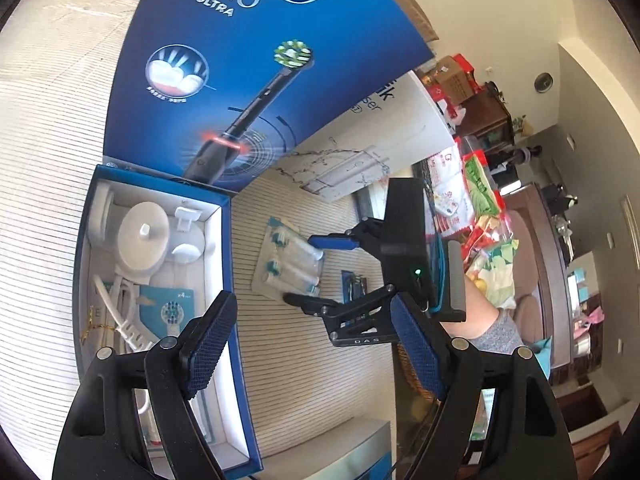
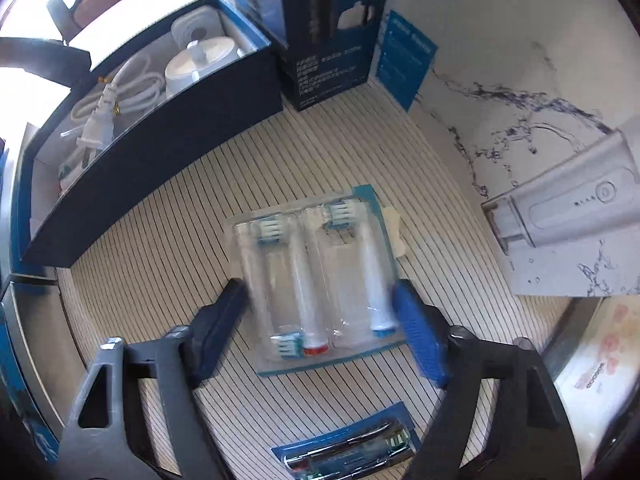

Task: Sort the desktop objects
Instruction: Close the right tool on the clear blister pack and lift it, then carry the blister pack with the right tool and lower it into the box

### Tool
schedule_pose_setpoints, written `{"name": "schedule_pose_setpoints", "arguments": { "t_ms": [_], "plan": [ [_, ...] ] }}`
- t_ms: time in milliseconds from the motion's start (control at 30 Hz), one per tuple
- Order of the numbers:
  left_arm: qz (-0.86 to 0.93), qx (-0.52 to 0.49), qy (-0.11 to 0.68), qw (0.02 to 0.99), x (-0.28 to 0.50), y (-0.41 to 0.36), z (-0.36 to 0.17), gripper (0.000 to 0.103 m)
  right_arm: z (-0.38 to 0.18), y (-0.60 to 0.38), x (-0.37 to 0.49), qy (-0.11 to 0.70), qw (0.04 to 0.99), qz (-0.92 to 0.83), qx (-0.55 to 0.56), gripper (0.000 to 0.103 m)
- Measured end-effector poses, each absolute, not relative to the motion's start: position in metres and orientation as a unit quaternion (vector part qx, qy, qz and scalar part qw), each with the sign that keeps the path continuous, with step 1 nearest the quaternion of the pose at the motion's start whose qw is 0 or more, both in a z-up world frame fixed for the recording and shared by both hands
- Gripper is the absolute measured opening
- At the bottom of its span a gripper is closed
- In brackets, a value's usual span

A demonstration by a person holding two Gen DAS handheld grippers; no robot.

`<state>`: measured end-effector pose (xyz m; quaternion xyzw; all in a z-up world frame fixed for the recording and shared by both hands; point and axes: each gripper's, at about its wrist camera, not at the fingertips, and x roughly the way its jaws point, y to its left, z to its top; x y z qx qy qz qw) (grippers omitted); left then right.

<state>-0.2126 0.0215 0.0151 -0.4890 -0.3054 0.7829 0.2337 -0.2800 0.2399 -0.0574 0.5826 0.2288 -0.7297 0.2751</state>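
Note:
A clear blister pack of toothbrush heads [image 2: 316, 284] lies flat on the striped mat [image 2: 168, 248]. My right gripper [image 2: 320, 316] is open, with one finger on each side of the pack's near end, close to its edges. In the left wrist view the same pack [image 1: 290, 260] lies between the right gripper's fingers [image 1: 316, 272]. My left gripper [image 1: 312, 344] is open and empty, held above the mat beside the open blue toothbrush box [image 1: 160, 300]. The box holds a white charger base [image 1: 142, 240], a white cable [image 1: 120, 312] and a brush-head card [image 1: 170, 312].
The blue box lid [image 1: 256, 80] stands upright behind the box. A white water-flosser box [image 2: 540, 160] lies to the right. A small battery pack [image 2: 352, 452] lies on the mat near the right gripper. A dark box [image 2: 324, 32] stands at the back. Snack bags [image 1: 484, 216] sit beyond the table.

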Motion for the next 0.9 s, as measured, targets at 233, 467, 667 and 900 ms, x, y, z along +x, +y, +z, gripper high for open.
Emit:
{"name": "schedule_pose_setpoints", "arguments": {
  "t_ms": [233,467,667,900],
  "plan": [
    [0.779,-0.486,-0.302,0.257,-0.209,0.048,0.019,0.082,-0.004,0.253,-0.251,0.189,0.260,-0.779,0.538,0.072],
    [0.773,-0.465,-0.304,0.307,-0.211,0.070,0.028,0.074,0.065,0.251,-0.190,0.129,0.309,-0.819,0.467,0.073],
    [0.746,-0.479,-0.309,0.345,-0.191,0.075,0.043,0.018,0.094,0.221,-0.155,0.140,0.321,-0.823,0.447,0.071],
    [0.755,-0.488,-0.271,0.344,-0.167,0.025,0.075,0.015,0.113,0.164,-0.134,0.137,0.333,-0.835,0.416,0.071]
  ]
}}
